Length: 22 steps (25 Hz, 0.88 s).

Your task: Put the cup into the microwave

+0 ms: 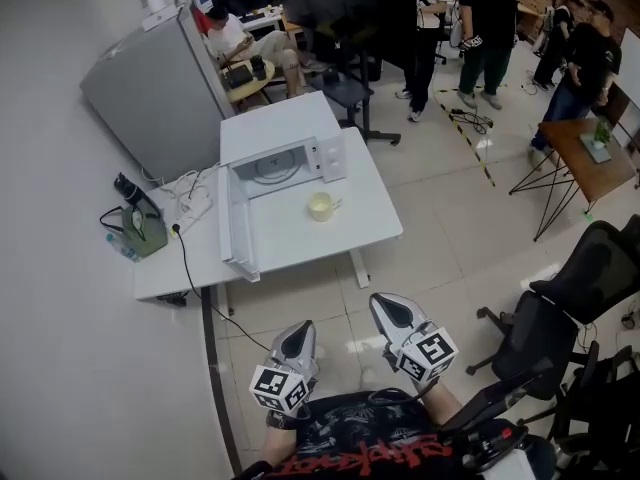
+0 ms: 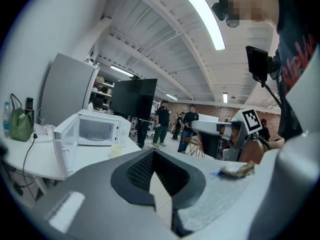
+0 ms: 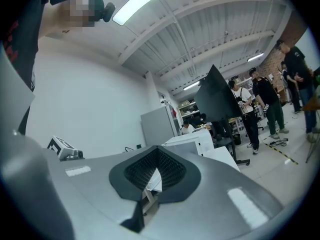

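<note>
At frame centre the cup (image 1: 321, 206) stands on the white desk (image 1: 300, 243), just in front of the microwave (image 1: 285, 158), whose door (image 1: 236, 223) swings out toward the desk's near edge. The left gripper (image 1: 298, 334) and right gripper (image 1: 386, 309) sit lower centre, jaws closed and empty, with bare floor (image 1: 335, 293) between them and the desk and a black chair (image 1: 560, 318) at lower right

Open-plan lab/office, tiled floor (image 1: 440, 203), group of people (image 1: 487, 28) standing at 1 o'clock, swivel chairs (image 1: 560, 318) at 4 o'clock, brick wall (image 2: 210, 110) at back, microwave (image 1: 285, 163) on white table (image 1: 300, 236) at 12.
</note>
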### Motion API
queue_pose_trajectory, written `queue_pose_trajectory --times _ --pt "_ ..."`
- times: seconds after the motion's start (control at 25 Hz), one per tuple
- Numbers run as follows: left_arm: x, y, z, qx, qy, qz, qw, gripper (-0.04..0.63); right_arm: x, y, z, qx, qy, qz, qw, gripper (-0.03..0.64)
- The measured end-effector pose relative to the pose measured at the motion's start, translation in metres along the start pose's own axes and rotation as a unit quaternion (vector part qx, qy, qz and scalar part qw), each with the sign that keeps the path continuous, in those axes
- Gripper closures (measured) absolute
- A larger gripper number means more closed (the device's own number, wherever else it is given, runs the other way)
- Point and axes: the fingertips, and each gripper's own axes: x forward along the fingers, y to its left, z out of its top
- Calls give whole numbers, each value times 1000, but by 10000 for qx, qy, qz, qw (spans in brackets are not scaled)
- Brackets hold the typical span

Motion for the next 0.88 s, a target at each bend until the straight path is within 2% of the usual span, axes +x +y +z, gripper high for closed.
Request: queue_pose_trajectory --times 0.28,0.52,0.68,0.88 --pt "37 75 39 100 -170 -310 9993 592 117 3 8 -134 -20 116 9998 614" --pt "39 164 65 -75 -270 -336 9990 592 213 22 15 -233 122 207 9994 614" --pt "52 218 72 -104 -191 -305 9993 592 259 18 12 72 109 67 9999 614" --pt "69 244 73 -142 -135 -380 9991 592 291 5 1 -167 327 -153 9992 614"
